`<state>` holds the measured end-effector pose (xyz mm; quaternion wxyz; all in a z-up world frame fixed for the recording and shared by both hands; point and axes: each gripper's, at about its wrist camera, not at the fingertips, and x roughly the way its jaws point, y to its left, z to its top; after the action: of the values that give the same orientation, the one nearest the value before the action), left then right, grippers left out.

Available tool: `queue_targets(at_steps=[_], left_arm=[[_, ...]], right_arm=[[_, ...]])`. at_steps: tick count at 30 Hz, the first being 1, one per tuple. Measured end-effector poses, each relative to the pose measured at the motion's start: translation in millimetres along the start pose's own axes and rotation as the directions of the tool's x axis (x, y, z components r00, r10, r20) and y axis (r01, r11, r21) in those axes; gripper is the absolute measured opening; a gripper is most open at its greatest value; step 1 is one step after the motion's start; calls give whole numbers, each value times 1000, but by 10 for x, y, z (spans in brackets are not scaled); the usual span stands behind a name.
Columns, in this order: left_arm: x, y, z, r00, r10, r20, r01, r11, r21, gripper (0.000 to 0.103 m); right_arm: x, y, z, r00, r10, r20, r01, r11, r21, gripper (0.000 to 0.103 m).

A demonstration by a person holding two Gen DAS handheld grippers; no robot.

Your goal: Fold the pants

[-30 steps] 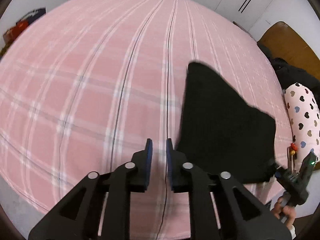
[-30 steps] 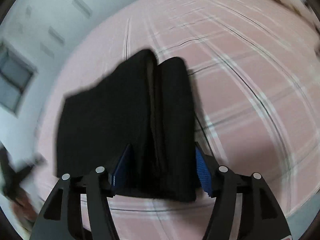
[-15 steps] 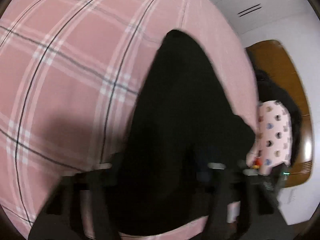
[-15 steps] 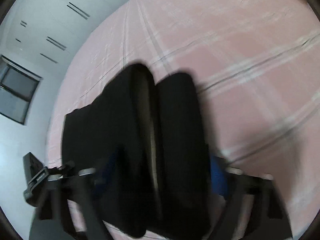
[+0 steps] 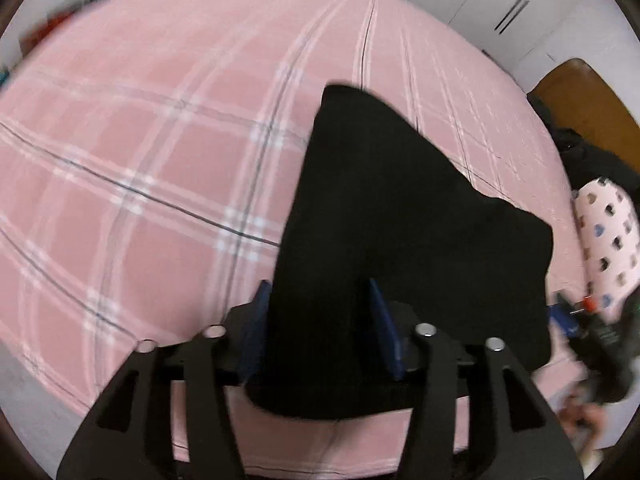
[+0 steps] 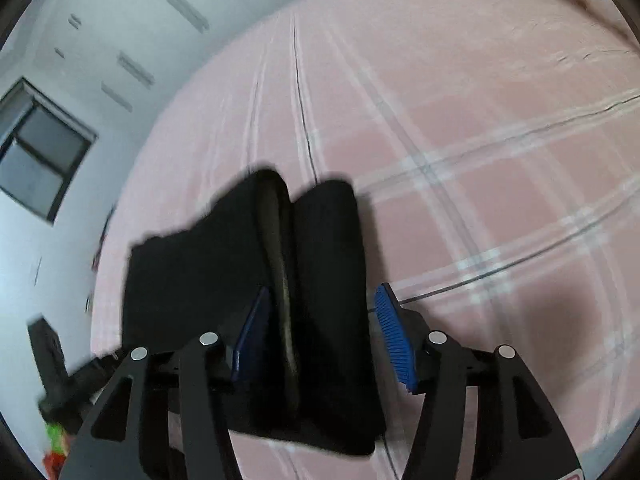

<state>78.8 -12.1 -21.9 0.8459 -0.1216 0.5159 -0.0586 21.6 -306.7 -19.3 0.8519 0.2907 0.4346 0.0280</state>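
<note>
Soft even light, perhaps motion-blurred edges

Left gripper (image 5: 320,316) jaws opening — black pants (image 5: 400,240) between, on pink bedsheet (image 5: 140,160).

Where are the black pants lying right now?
The folded black pants lie on the pink plaid bedsheet near its front edge, low and right of centre in the left wrist view, left of the heart-print pillow.

No text, label, brand, number or sign can be read anywhere here.
</note>
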Motion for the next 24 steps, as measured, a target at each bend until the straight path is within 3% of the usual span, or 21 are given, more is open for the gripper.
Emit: queue_targets(at_steps=[2,4,6,8,13,19,24], left_arm=[[-109,-173,-120,993,77,90,-83,994,69,75],[-177,-349,-234,984,95,149,-113,987,118,84],[-220,-354,-325,982,91,167,-119,978,168,85],[-194,-388,-430,974,131,182,-171,960,223,86],[-157,-420,-475,969,160,188,-200,955,218,89],[-130,-376,-525,969,164,186,-204,954,221,89],[-134,-363,-565,970,164,181,-202,954,223,90]], right_arm=[[-37,134,-16,1000,1,-22,-2,998,-58,62],[14,249,-62,999,-33,-43,27,992,-120,64],[123,259,-139,994,-52,-93,40,990,-133,71],[241,275,-206,991,-75,-110,61,990,-125,77],[311,401,-319,986,-146,-75,130,974,-183,70],[384,417,-262,982,-161,-96,142,973,-184,70],[248,623,-215,990,-142,-23,135,973,-189,67]])
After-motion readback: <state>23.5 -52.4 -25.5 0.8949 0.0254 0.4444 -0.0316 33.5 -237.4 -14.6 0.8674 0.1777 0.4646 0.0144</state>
